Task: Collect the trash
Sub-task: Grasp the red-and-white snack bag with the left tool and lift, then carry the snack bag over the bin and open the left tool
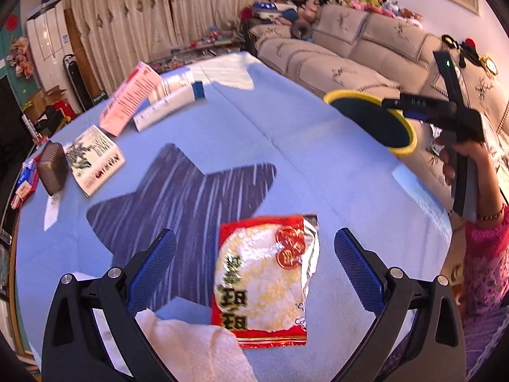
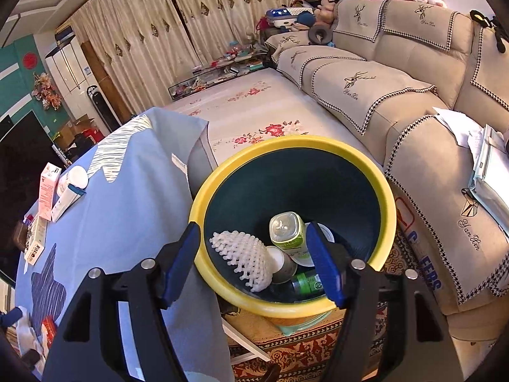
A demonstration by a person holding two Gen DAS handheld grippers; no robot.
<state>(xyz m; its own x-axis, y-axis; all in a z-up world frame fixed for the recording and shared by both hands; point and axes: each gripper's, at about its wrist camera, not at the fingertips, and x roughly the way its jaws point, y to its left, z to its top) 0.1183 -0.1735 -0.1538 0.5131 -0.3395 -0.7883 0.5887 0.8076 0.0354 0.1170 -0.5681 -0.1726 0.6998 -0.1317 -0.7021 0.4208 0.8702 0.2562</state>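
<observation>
Snack wrapper [image 1: 265, 281] flat between the wide-open left hand-held gripper [image 1: 254, 270] fingers.

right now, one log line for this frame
left gripper: open over red snack wrapper | right gripper: shut on yellow-rimmed bin | wrapper on blue tablecloth

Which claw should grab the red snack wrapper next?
Left. The left claw is open, straddling the red snack wrapper on the table; the right claw is occupied gripping the bin rim.
</observation>
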